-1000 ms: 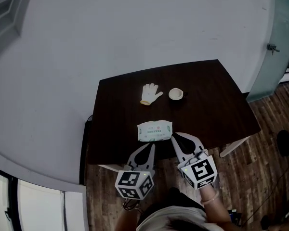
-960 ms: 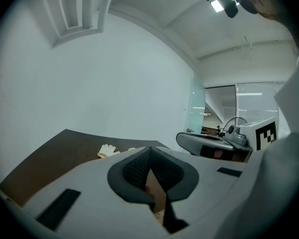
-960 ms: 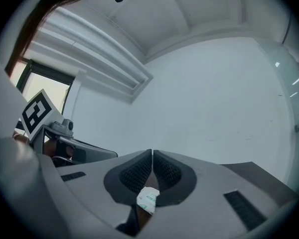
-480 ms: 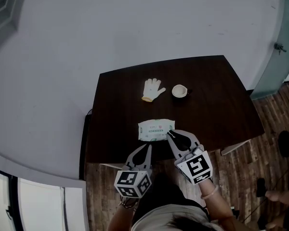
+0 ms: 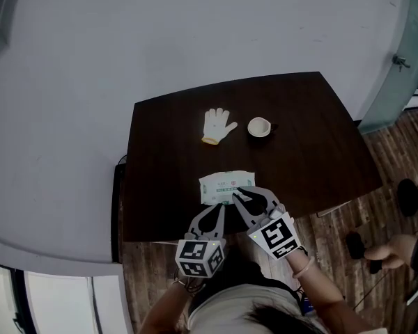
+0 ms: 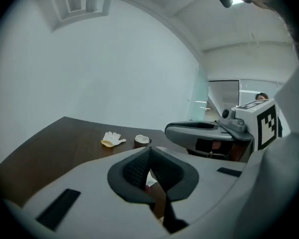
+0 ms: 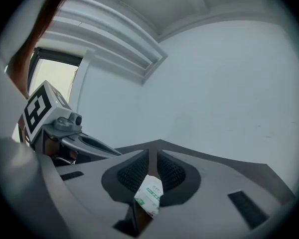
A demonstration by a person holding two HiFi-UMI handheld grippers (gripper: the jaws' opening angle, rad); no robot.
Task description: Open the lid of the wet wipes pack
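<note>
Now my right tongs point(image 5: 241, 195) hang over the near right part of the wet wipes pack point(image 5: 223, 185). Their jaws stand a narrow slit apart, having just been opening. The pack shows through the slit, but the pads do not press on it. My left tongs point(image 5: 217, 214) are pressed together and empty at the near edge of the bench point(image 5: 160, 172), just short of the pack. The pack lies flat close to that edge. Bare bench spreads to both sides of it. A glove point(image 5: 217, 125) and a cup point(image 5: 258, 126) sit well apart, towards the far edge.
</note>
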